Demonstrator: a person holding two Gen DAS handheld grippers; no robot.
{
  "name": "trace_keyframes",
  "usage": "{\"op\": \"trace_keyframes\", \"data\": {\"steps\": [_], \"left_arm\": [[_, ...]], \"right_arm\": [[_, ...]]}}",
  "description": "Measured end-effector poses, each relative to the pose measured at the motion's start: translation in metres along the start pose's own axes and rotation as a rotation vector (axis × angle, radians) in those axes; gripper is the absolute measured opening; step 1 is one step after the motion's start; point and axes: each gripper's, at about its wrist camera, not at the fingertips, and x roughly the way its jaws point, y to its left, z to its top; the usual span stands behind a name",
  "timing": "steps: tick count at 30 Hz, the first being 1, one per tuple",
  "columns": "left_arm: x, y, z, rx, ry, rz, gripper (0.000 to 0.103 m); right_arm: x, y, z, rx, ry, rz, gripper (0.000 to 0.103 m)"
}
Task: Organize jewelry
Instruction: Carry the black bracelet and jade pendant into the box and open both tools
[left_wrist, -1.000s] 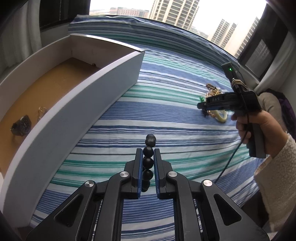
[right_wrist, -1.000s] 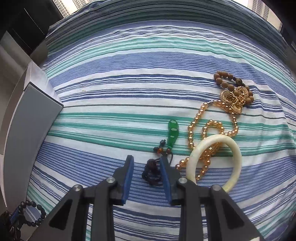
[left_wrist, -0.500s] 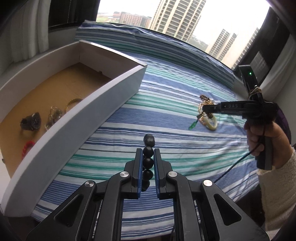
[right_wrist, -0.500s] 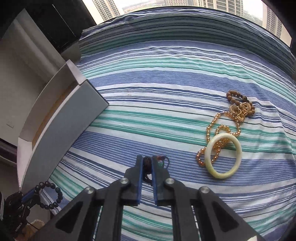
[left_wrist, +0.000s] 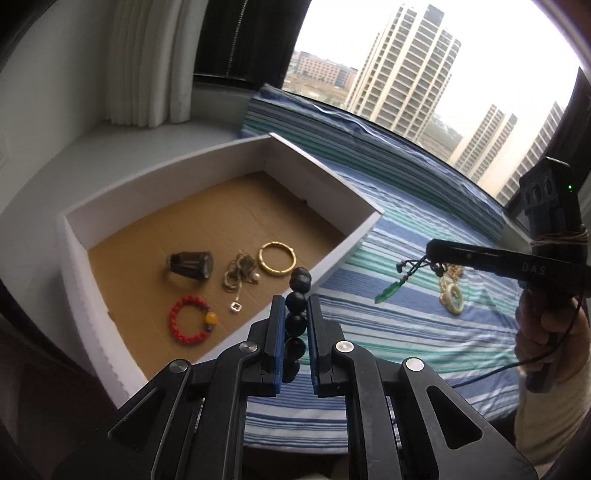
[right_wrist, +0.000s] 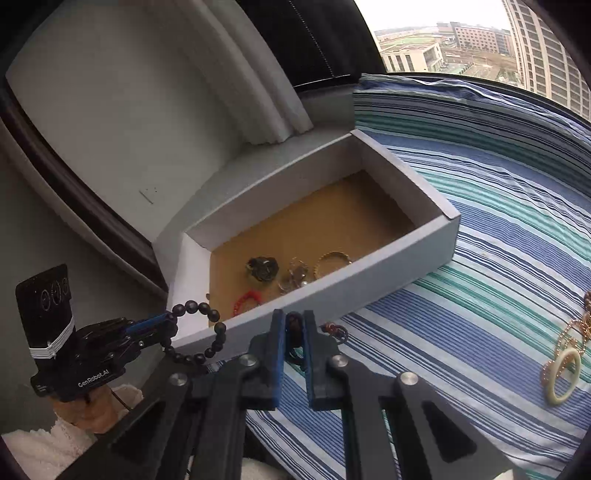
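In the left wrist view, the left tongs (left_wrist: 293, 325) are tilted downward over the near corner of the white box (left_wrist: 332, 258), and a black bead bracelet (left_wrist: 297, 306) is clamped between the blue pads. On the box's brown floor a gold bangle (left_wrist: 277, 257), a tangled chain (left_wrist: 238, 275), a dark watch (left_wrist: 191, 264) and a red bead bracelet (left_wrist: 188, 323) are laid out. At right, the right tongs (left_wrist: 430, 254) are held level by a hand (left_wrist: 546, 332), with a green pendant (left_wrist: 389, 293) dangling from its cord.

In the right wrist view, the right tongs (right_wrist: 294, 332) are pinched on the pendant's dark cord (right_wrist: 294, 325), above the striped bedspread (right_wrist: 480, 258) beside the box wall (right_wrist: 332, 295). The bead loop (right_wrist: 199, 332) hangs from the left tongs (right_wrist: 162, 321) at lower left. A cream bangle (right_wrist: 561, 376) and amber beads (right_wrist: 570, 332) are left on the bedspread, far right.
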Motion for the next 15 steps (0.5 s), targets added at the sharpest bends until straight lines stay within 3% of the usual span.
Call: {"op": "trace_keyframes", "data": {"steps": [6, 15], "left_arm": [[0.003, 0.072, 0.016, -0.112, -0.014, 0.136, 0.009], [0.058, 0.140, 0.030, -0.211, 0.064, 0.271, 0.009]], "right_arm": [[0.060, 0.070, 0.037, -0.103, 0.035, 0.103, 0.009], [0.190, 0.129, 0.072, -0.150, 0.166, 0.130, 0.009]]}}
